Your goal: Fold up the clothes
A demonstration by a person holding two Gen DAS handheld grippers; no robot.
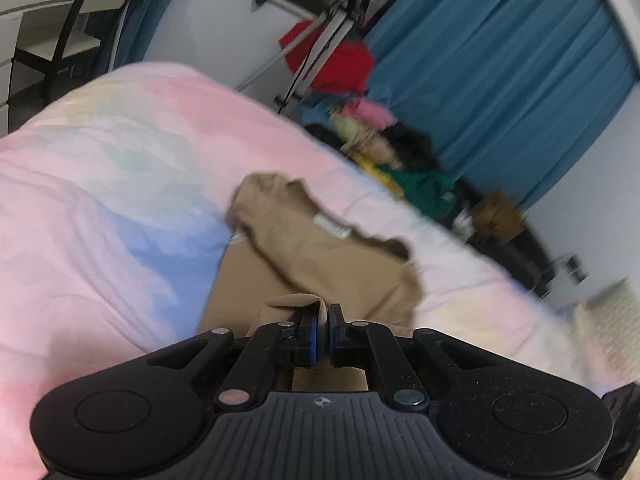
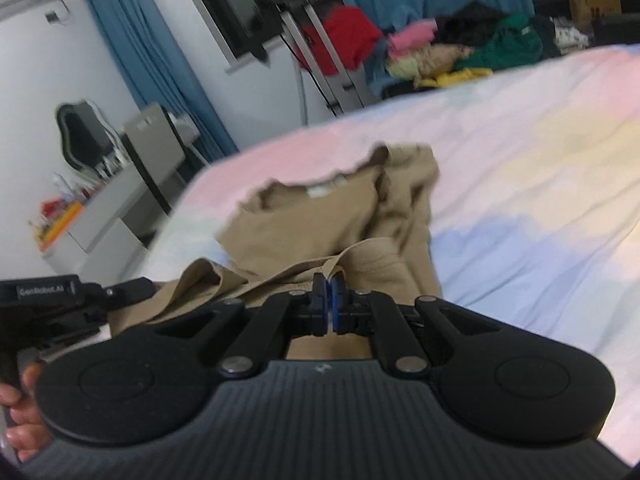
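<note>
While the tan shirt (image 1: 320,248) lies on the bed (image 1: 100,184) with its collar and label at the far end, both grippers pinch its near hem. The left gripper (image 1: 322,322) has its fingers nearly closed on a fold of tan cloth; the right gripper (image 2: 329,294) is clamped on another bit of the same edge, just beside the left one, whose body shows at the left edge of the right wrist view. Gripping the hem at two points probably keeps it taut and straight, so the lower half can be carried toward the collar in one even fold. A heap of clothes (image 2: 460,56) waits beyond the bed.
</note>
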